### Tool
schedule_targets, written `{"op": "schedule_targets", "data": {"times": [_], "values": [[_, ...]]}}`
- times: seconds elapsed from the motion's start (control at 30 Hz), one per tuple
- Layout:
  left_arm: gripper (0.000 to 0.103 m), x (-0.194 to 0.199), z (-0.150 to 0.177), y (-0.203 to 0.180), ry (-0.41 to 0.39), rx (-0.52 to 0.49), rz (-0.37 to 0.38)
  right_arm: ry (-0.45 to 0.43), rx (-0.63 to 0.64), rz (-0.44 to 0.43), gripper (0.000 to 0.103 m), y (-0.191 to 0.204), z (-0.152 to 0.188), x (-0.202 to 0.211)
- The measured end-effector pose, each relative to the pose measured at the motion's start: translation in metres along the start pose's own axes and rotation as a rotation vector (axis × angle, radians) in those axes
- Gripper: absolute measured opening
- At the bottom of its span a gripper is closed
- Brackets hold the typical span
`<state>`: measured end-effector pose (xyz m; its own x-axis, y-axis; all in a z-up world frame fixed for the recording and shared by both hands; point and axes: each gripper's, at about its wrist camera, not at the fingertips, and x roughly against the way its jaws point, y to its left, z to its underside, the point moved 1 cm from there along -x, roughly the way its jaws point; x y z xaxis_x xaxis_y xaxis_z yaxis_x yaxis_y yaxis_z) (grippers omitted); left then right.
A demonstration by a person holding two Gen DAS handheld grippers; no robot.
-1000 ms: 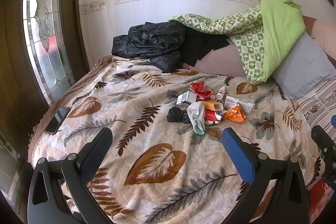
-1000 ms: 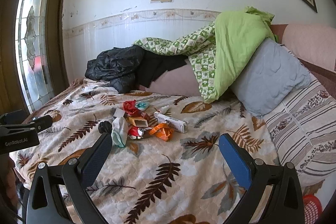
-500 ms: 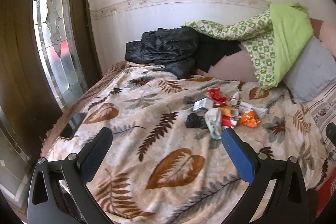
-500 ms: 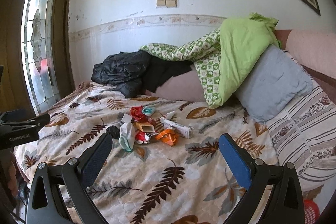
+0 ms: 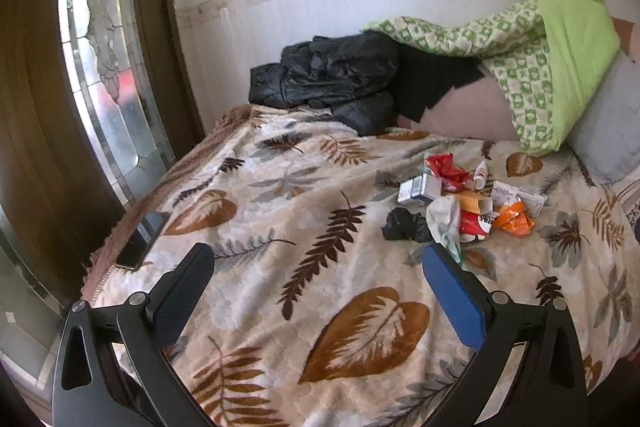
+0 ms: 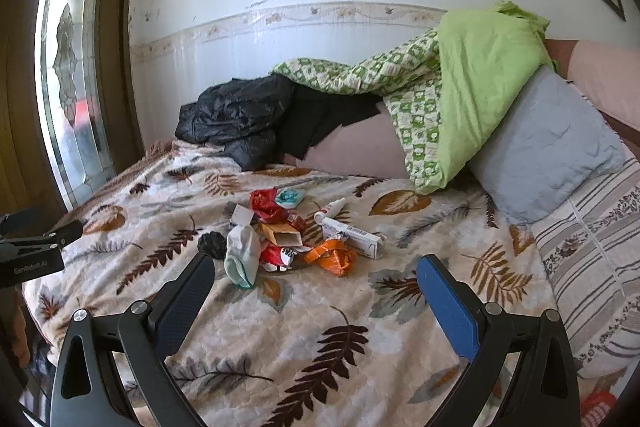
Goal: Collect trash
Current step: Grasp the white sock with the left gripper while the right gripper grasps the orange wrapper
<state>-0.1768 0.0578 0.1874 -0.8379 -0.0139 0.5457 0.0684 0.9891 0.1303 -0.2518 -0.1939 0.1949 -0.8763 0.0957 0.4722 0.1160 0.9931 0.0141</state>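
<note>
Since the earlier frames the left gripper has swung left and back: the trash pile now sits further right in its view and more of the glass door shows. The right gripper has shifted only slightly.

Left wrist view: the left gripper (image 5: 318,267) is spread wide and holds nothing. It hangs over the leaf-print blanket (image 5: 280,211). The trash pile (image 5: 460,203) lies ahead and to the right, apart from the fingers. It includes a small grey box (image 5: 418,189), a red wrapper (image 5: 446,165), a black crumpled bag (image 5: 404,225), a white cloth (image 5: 446,219) and an orange wrapper (image 5: 514,219). A phone (image 5: 138,241) lies at the blanket's left edge. A black jacket (image 5: 332,75) lies at the head of the bed.

Right wrist view: the right gripper (image 6: 314,269) is also spread wide and empty. The trash pile (image 6: 288,231) lies just beyond its left finger. An open brown carton (image 6: 282,233) lies on its side; its contents cannot be seen. A long white box (image 6: 354,231) lies beside the orange wrapper (image 6: 332,257). A grey pillow (image 6: 544,147) leans under the green quilt (image 6: 472,87).
</note>
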Motion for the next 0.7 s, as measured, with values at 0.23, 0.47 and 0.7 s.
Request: {"op": "schedule_targets", "data": {"times": [0.23,0.47,0.7], "values": [[0.103,-0.028,-0.004,-0.026,0.015,-0.058,0.081,0.041,0.007,-0.028,0.099,-0.005,0.002,-0.040],[0.103,-0.070,-0.013,-0.048,0.059,-0.039,0.226,0.126,-0.008,-0.048,0.086,-0.014,0.011,-0.099],[0.097,-0.135,-0.012,-0.073,0.163,0.008,0.300,0.186,-0.033,-0.071,0.086,-0.027,0.016,-0.167]]}}
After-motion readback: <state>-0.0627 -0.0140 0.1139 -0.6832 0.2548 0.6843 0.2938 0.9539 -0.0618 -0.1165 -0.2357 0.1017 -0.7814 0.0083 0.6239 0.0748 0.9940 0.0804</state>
